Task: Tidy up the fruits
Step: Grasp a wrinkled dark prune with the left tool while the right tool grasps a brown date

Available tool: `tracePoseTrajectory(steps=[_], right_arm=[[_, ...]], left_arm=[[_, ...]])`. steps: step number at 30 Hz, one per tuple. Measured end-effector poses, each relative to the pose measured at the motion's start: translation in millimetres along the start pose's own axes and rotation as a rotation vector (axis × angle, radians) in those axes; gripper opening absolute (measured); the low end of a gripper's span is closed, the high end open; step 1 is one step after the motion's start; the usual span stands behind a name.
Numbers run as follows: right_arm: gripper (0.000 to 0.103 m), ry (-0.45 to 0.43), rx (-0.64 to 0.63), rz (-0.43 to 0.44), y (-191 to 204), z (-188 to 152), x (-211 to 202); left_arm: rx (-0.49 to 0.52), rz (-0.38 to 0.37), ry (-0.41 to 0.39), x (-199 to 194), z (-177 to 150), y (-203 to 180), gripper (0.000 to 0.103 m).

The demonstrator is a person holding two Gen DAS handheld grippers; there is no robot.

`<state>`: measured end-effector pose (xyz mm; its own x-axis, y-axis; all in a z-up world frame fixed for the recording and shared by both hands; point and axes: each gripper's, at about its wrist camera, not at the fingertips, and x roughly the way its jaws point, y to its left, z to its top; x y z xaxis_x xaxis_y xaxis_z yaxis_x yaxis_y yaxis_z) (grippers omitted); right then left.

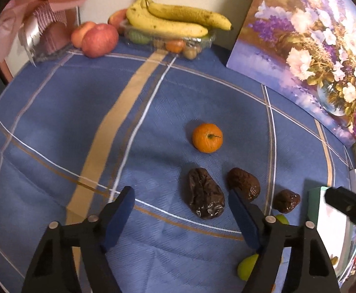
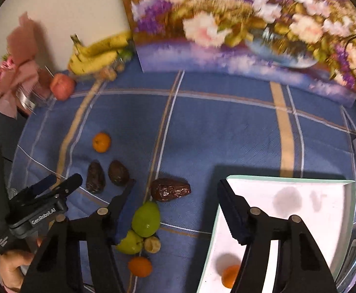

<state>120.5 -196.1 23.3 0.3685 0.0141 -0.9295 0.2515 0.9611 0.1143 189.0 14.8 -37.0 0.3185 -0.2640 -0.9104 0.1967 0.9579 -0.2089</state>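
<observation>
The blue plaid cloth-covered counter [image 2: 226,134] has wide bare room at its middle and far side. "GenRobot.AI" is printed on the left gripper [image 1: 180,195], spread above one of three wrinkled brown dates [image 1: 206,193]. Near them lie two green fruits [image 2: 146,218] and two loose oranges [image 2: 101,142]. The right gripper [image 2: 175,190] is spread, empty, beside the white mint-rimmed tray [image 2: 300,178] holding one orange [image 2: 229,276].

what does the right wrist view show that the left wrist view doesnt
Only the right wrist view: the orange fruit on the white tray, a small orange by the green fruits, and the hand holding the left hand-held gripper.

Only the left wrist view: a second apple behind the red one.

Both: bananas, the lone orange, dark wrinkled fruits, the flower painting, the blue cloth.
</observation>
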Motion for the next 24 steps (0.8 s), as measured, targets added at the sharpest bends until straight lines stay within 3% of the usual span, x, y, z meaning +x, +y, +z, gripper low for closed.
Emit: tracePoseTrajectory(steps=[9, 11, 16, 18, 24], right_arm=[[0.065, 0.117, 0.014, -0.012, 2.7, -2.9, 54.5], [0.065, 0.130, 0.019, -0.005, 2.0, -3.5, 63.0], [0.065, 0.146, 0.019, 0.020, 1.6, -2.6, 77.1], [0.057, 0.147, 0.018, 0.042, 1.4, -1.2, 79.9], [0.057, 0.138, 0.006, 0.038, 3.2, -0.2, 78.2]], left_arm=[[-0.026, -0.041, 0.039, 22.8, 1.9, 0.6, 0.077], [-0.032, -0.055, 0.049, 27.6, 2.2, 0.2, 0.074], [-0.027, -0.076, 0.070, 38.2, 2.4, -4.3, 0.050], [-0.020, -0.107, 0.069, 38.6, 2.5, -7.3, 0.040], [-0.026, -0.128, 0.055, 32.4, 0.5, -6.7, 0.039]])
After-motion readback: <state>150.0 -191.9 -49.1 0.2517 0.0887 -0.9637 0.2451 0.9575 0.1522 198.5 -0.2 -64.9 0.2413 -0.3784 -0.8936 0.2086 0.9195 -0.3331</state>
